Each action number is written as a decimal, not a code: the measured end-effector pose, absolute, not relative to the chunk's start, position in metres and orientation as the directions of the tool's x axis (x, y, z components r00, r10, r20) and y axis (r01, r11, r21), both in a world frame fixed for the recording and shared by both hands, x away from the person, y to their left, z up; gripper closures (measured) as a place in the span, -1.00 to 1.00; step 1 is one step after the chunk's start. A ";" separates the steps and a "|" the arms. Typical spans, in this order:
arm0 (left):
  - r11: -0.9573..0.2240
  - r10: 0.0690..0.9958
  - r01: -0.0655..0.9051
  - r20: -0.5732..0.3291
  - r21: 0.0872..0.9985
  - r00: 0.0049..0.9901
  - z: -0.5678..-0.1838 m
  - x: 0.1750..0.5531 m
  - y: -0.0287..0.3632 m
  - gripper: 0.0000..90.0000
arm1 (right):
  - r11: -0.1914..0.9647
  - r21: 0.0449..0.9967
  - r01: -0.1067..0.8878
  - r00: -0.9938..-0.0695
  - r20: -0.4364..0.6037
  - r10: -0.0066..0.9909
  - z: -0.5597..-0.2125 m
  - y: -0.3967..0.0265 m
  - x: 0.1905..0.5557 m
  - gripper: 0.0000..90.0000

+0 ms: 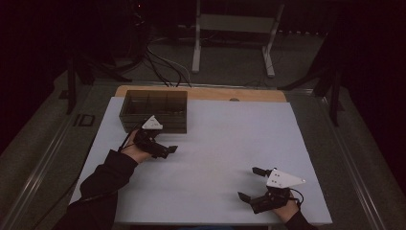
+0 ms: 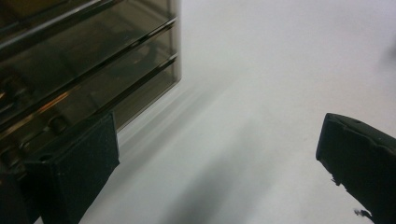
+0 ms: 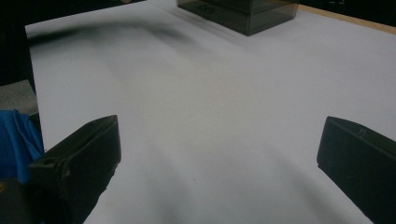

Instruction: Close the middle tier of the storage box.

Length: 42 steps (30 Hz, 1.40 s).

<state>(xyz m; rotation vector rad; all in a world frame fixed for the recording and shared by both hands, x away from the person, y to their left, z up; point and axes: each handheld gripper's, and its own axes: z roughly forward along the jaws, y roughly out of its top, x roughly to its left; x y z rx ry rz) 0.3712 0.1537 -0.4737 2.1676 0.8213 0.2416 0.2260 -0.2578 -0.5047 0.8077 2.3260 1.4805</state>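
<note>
High view: dark smoked-plastic compartment box (image 1: 154,111) sits at far left of white table (image 1: 215,143); left gripper (image 1: 167,149) just in front of it, right gripper (image 1: 250,184) well apart near front edge, likely waiting.
Left gripper view: jaws spread, holding nothing; box (image 2: 84,60) close beside left jaw, probably lined up for a reach.
Right gripper view: jaws wide, released, over bare table (image 3: 210,116); box (image 3: 238,11) far off; blue cloth (image 3: 16,140) at edge.
</note>
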 end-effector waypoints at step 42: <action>-0.445 0.628 0.473 -0.111 0.760 0.770 -0.466 0.336 0.193 -0.98 | 0.328 0.891 0.313 -0.811 0.071 0.581 -0.505 -0.257 0.227 -1.00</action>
